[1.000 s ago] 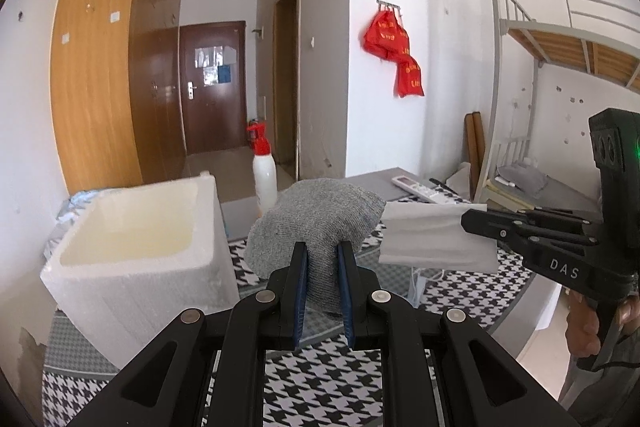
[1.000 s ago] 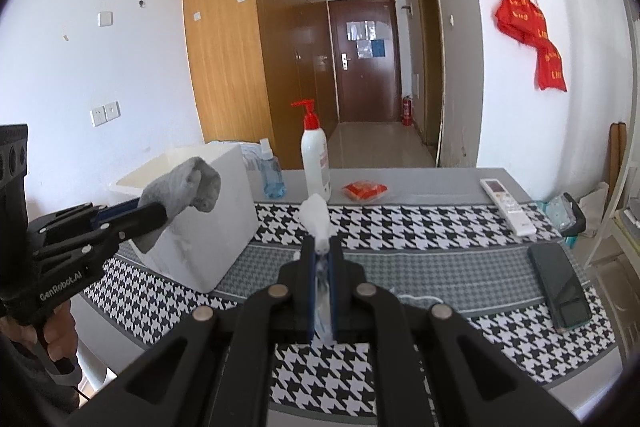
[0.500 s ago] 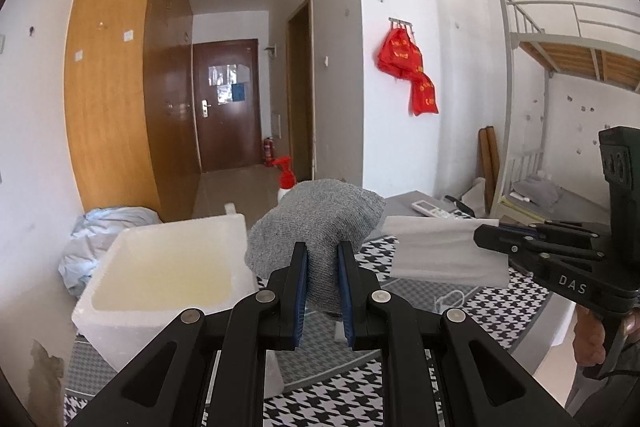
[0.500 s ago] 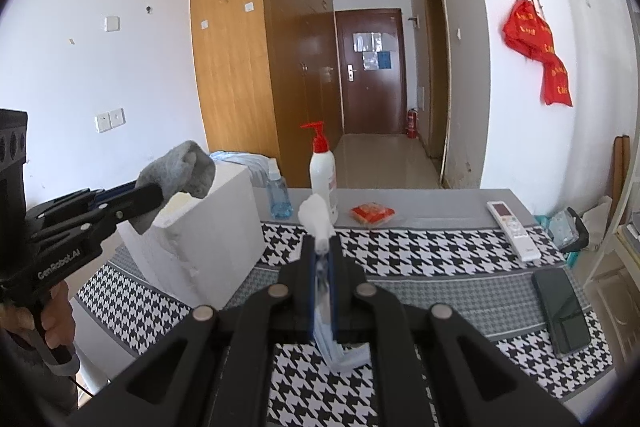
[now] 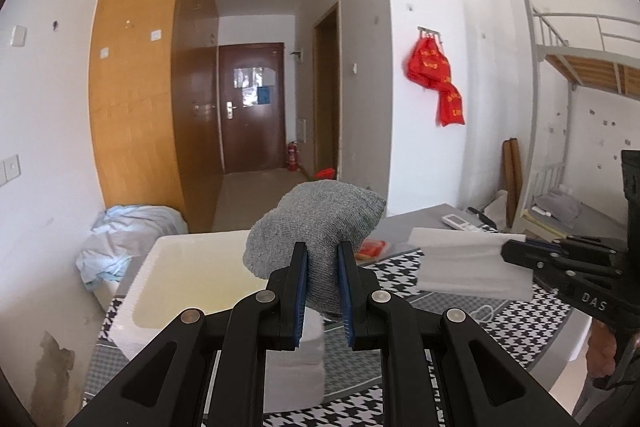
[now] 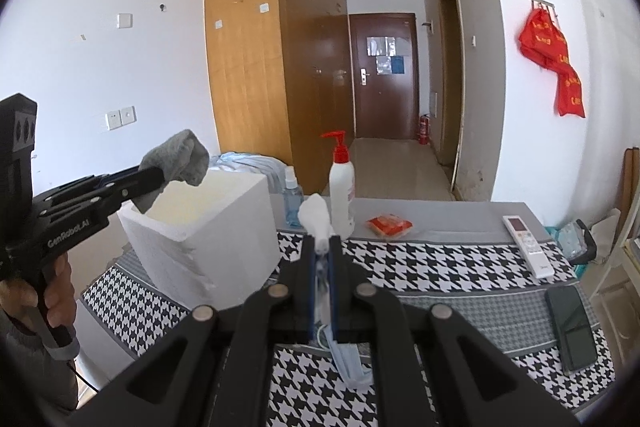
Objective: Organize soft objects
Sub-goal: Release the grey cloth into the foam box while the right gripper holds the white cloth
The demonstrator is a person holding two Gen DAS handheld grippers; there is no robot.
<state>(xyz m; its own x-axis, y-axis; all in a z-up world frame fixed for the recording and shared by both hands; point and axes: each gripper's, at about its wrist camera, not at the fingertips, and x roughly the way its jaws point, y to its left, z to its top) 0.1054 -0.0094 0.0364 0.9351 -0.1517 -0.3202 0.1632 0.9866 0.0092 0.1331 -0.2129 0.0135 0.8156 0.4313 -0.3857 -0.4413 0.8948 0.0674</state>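
A grey knitted sock (image 5: 316,223) and a white folded cloth (image 5: 468,263) are seen above a desk (image 6: 440,267) covered in black-and-white houndstooth with grey bands. The foam box (image 6: 200,231) is white, cream-tinted inside. Black fingers (image 5: 300,291) are lined with blue pads, and the pump bottle (image 6: 341,195) is white, topped red.

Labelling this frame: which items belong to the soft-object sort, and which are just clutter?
Job:
grey sock, in left gripper
white cloth, in right gripper
foam box

Clutter:
pump bottle
blue bottle
red packet
remote
phone
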